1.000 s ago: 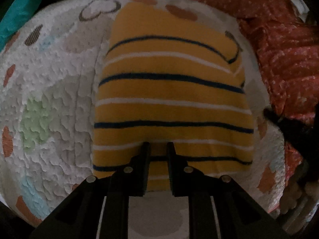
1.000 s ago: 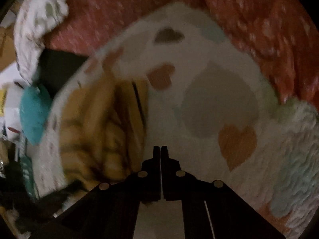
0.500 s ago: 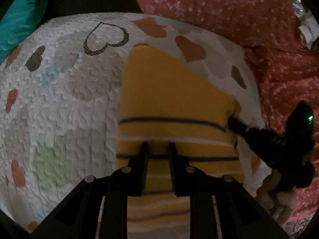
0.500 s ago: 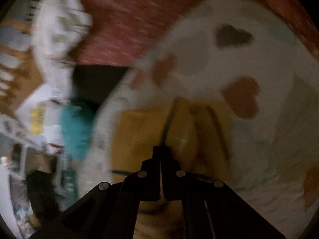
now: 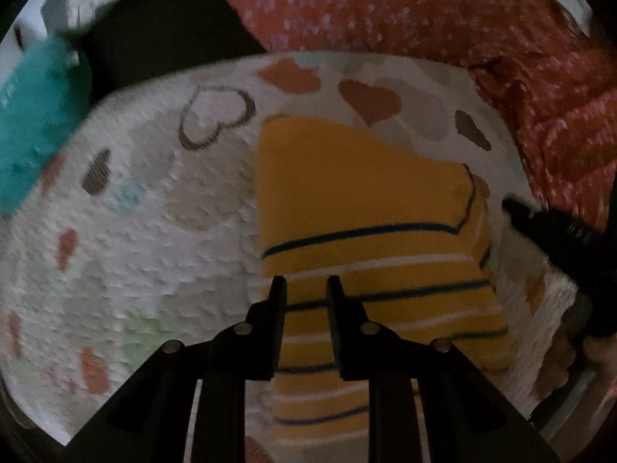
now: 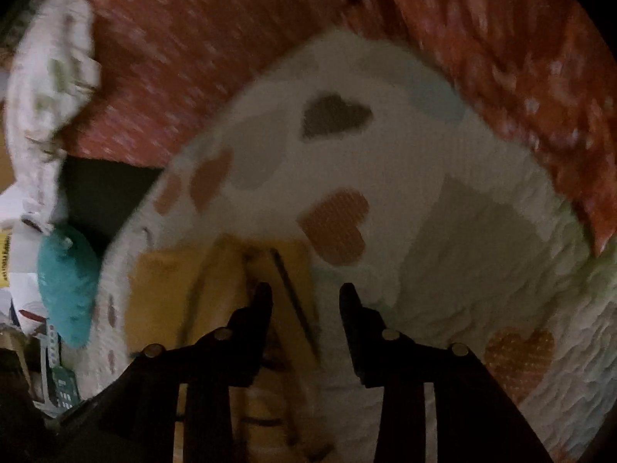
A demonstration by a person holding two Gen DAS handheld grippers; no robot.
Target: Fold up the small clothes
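A small yellow garment with navy and white stripes (image 5: 362, 208) lies folded on a white quilt with heart prints (image 5: 154, 231). My left gripper (image 5: 306, 283) is open a little, empty, and hovers over the garment's near striped part. My right gripper (image 6: 304, 291) is open and empty, above the garment's right edge (image 6: 231, 289). The right gripper also shows as a dark shape at the right of the left wrist view (image 5: 555, 231).
A red floral bedcover (image 5: 424, 11) lies behind and to the right of the quilt. A teal plush thing (image 5: 34, 123) sits off the quilt's left edge, with clutter beyond it (image 6: 23, 270). A white patterned cloth (image 6: 50, 69) hangs at far left.
The far half of the garment has been folded over toward me. My right gripper, shut before, has opened and let go of the garment. My left gripper stays slightly open.
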